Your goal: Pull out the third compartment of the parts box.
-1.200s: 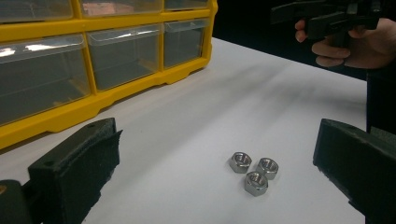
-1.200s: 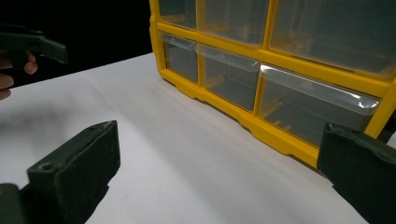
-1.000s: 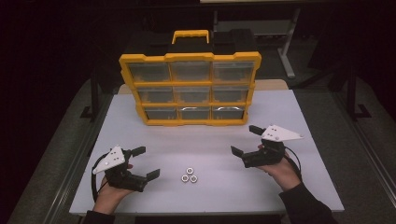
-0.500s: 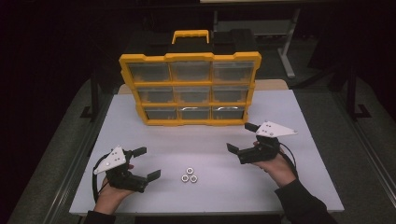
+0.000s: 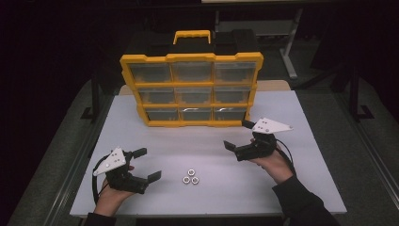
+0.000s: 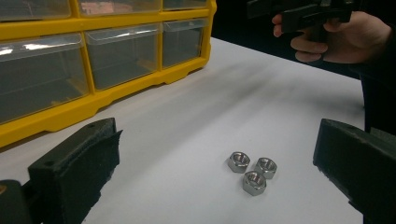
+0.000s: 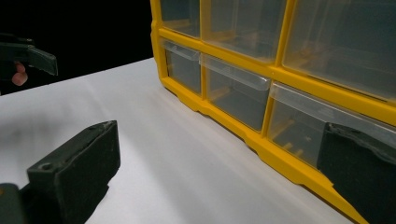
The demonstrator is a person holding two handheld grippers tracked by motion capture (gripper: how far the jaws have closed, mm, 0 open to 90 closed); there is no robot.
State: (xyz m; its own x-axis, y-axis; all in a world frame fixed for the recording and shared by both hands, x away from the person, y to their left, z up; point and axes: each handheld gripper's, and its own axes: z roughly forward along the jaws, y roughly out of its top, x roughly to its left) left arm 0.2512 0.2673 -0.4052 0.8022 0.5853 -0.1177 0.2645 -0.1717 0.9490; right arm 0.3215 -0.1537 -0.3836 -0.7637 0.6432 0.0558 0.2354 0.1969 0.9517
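1. Nothing is put away yet, I think. The three nuts (image 5: pixel 190 177) lie together on the white table (image 5: pixel 301 188), just right of my left gripper (image 5: pixel 147 164).
2. Both grippers hold nothing, jaws spread wide.
3. My right gripper (image 5: pixel 239 134) has moved closer to the yellow drawer box (image 5: pixel 193 89) since the earlier picture.
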